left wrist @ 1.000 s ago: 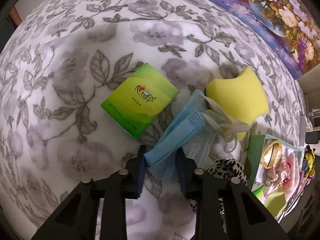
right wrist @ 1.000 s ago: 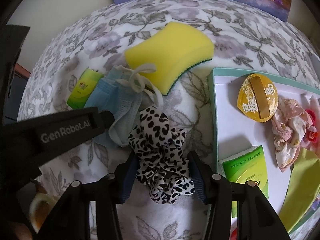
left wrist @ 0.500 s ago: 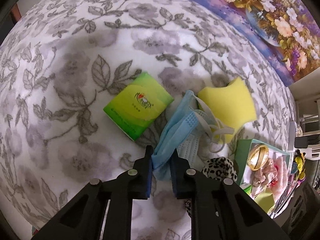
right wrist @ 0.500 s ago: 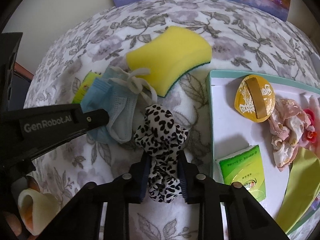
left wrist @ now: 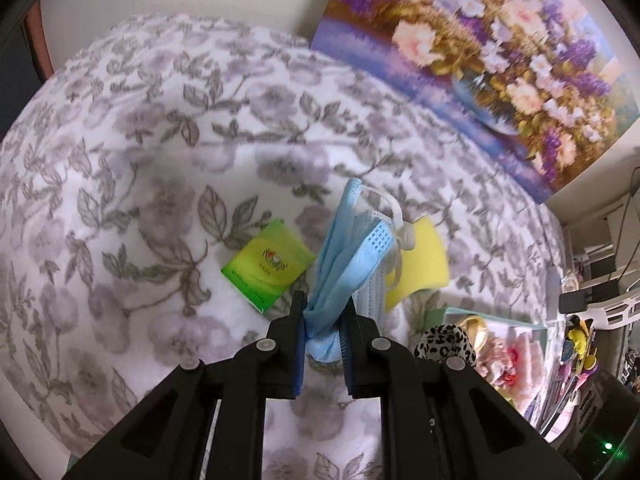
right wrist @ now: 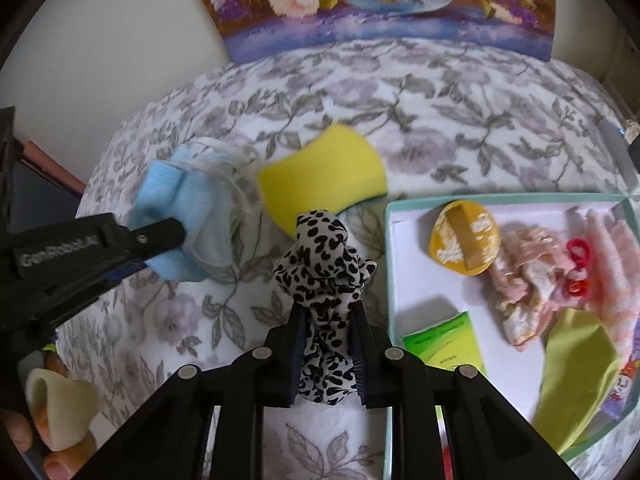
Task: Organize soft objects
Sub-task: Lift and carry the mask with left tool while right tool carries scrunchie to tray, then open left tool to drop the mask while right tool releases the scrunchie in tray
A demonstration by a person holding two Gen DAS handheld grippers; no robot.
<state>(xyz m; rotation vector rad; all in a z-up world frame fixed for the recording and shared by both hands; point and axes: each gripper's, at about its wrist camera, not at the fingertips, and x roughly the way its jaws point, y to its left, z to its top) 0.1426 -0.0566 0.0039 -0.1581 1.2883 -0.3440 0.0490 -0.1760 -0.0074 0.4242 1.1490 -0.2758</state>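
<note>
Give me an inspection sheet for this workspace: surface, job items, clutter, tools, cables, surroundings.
Surface: floral bedspread, grey leaves on white.
Job's things: blue face mask and leopard scrunchie, both gripped; yellow sponge and green tissue pack lying loose; teal tray holding a tissue pack, yellow puff and pink fabrics.
Clutter: nothing seen.
Tools: left tool shut on the mask; right tool shut on the scrunchie.
Cables: dark cable at far right.
Surroundings: flower painting against the wall.
</note>
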